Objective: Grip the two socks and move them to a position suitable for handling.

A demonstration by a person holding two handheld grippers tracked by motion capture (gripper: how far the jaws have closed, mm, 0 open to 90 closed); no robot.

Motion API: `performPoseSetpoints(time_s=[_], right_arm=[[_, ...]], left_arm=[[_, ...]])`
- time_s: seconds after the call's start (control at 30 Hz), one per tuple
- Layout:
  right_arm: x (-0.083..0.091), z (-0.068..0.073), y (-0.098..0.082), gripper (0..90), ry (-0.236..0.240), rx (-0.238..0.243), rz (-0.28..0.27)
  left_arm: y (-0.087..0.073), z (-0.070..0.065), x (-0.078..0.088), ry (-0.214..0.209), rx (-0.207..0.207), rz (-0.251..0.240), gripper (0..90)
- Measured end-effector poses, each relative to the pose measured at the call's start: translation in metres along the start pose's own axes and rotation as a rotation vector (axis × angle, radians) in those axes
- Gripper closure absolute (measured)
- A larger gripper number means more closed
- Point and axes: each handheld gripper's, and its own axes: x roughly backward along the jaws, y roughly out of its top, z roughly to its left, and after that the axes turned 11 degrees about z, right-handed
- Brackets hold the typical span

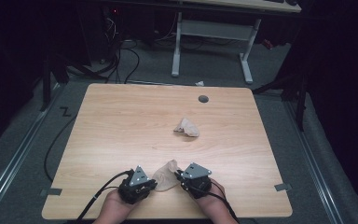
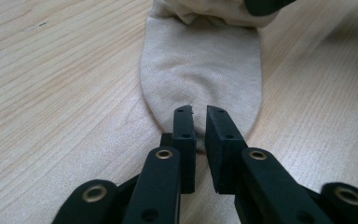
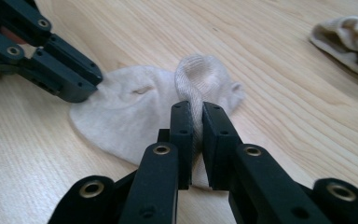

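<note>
A beige sock [image 1: 167, 176] lies near the table's front edge between my two grippers. My left gripper [image 2: 199, 114] is shut on the rounded end of this sock [image 2: 200, 65], pinching its edge. My right gripper [image 3: 198, 109] is shut on a raised fold of the sock's ribbed cuff [image 3: 200, 74], and the rest of the sock [image 3: 130, 107] spreads flat to the left. In the high view the left gripper [image 1: 154, 185] and right gripper [image 1: 178, 176] face each other across the sock. A second beige sock [image 1: 187, 127] lies crumpled near the table's middle.
The wooden table [image 1: 121, 121] has a round cable hole [image 1: 203, 99] at its back right. The second sock [image 3: 349, 37] sits at the upper right of the right gripper view. Beyond the table stand a white desk frame [image 1: 214, 32] and floor cables [image 1: 121, 60].
</note>
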Motion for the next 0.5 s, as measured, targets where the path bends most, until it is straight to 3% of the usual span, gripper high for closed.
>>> performPoseSetpoints(time_s=[0.5], right_arm=[[0.012, -0.03, -0.021, 82.2, -0.061, -0.103, -0.003]], left_arm=[[0.0, 0.0, 0.0, 0.004, -0.008, 0.0, 82.1]])
